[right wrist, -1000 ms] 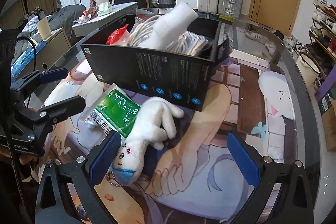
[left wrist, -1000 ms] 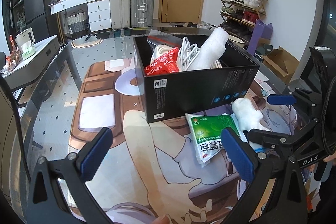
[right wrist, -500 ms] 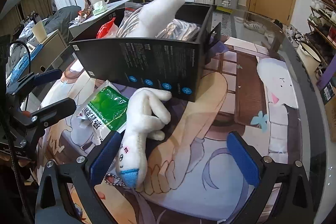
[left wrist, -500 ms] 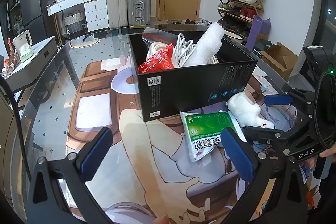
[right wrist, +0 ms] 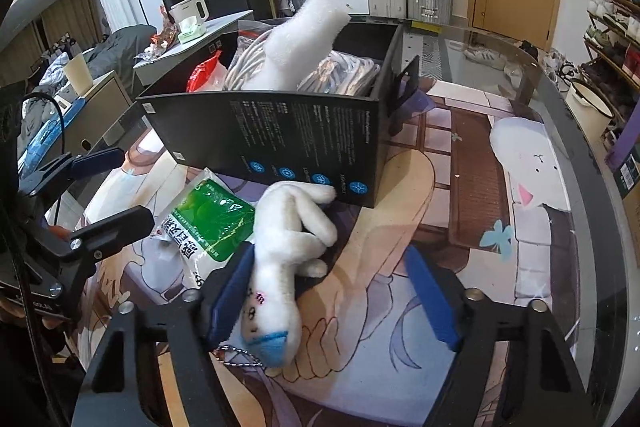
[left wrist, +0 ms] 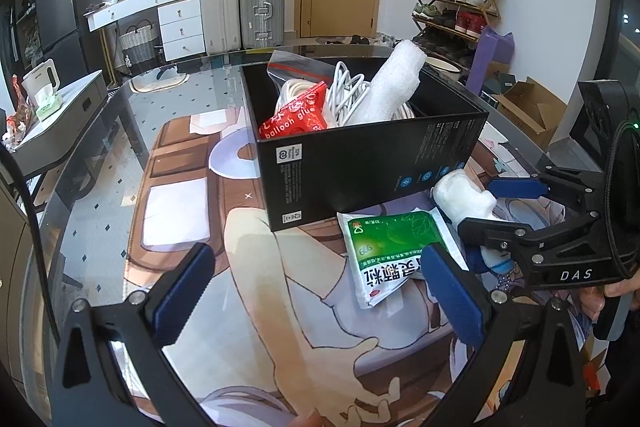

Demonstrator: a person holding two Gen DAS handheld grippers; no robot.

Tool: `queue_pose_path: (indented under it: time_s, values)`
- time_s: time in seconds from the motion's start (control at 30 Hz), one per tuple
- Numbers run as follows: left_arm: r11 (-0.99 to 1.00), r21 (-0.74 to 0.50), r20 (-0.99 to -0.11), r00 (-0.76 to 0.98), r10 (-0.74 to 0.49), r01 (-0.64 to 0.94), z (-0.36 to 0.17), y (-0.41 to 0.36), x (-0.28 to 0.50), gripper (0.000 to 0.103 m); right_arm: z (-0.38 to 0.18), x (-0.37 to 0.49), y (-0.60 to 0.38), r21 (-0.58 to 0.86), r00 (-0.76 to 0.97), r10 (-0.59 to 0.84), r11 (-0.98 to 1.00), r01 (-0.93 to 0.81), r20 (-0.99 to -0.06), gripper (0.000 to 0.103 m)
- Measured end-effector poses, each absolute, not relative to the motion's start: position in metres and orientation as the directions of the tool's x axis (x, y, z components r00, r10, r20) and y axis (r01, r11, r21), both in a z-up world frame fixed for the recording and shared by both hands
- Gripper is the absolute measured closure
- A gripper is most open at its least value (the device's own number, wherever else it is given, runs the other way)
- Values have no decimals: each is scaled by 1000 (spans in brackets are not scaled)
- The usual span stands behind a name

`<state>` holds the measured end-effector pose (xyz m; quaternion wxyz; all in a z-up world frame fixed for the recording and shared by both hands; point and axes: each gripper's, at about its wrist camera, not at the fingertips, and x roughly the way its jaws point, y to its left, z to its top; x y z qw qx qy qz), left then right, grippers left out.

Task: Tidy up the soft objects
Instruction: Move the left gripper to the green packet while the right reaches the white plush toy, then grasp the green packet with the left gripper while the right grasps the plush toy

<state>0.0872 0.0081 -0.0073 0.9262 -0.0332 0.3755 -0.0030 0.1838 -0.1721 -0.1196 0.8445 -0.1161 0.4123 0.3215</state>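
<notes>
A white plush toy [right wrist: 286, 251] lies on the printed mat in front of the black box [right wrist: 280, 143], with its head between my right gripper's [right wrist: 334, 293] open fingers; the left pad touches it. It also shows in the left wrist view [left wrist: 464, 195]. A green and white packet [left wrist: 390, 253] lies beside the toy, also in the right wrist view [right wrist: 206, 223]. My left gripper [left wrist: 316, 291] is open and empty, low over the mat in front of the box [left wrist: 360, 163]. The box holds a white foam roll [left wrist: 394, 87], white cables and a red packet [left wrist: 294, 119].
The glass table's curved edge [right wrist: 592, 163] runs along the right. A side cabinet with a kettle [left wrist: 44, 87] stands to the left of the table. Suitcases, a door and a shoe rack stand at the back of the room.
My right gripper has moved forward and down, so the plush toy's head now sits between its fingers. My left gripper has drawn back and risen slightly. The toy and packet have not moved.
</notes>
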Motion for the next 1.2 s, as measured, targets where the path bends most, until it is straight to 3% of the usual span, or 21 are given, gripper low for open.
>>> queue_pose_path:
  time_s: [0.2,0.27,0.43,0.87,1.2]
  values:
    - [998,-58,-698,716,-30,-15,-8,5,87,0,-118,176,-166,69,435,477,730,-680,-764,53]
    - [998,-56,-699,715,-29,-15,-8,3,88,0,-118,175,-166,87,422,495,720,-689,-760,64]
    - [998,-56,-700,714,-29,-14,-7,2,88,0,-115,170,-164,77,420,507,701,-709,-753,73]
    - [995,-97,-712,698,-76,8,-10,-5,91,0,-85,145,-176,-66,499,534,635,-770,-682,74]
    - [993,-107,-740,662,-117,56,-14,-22,102,0,-81,150,-187,-38,493,545,645,-764,-678,74]
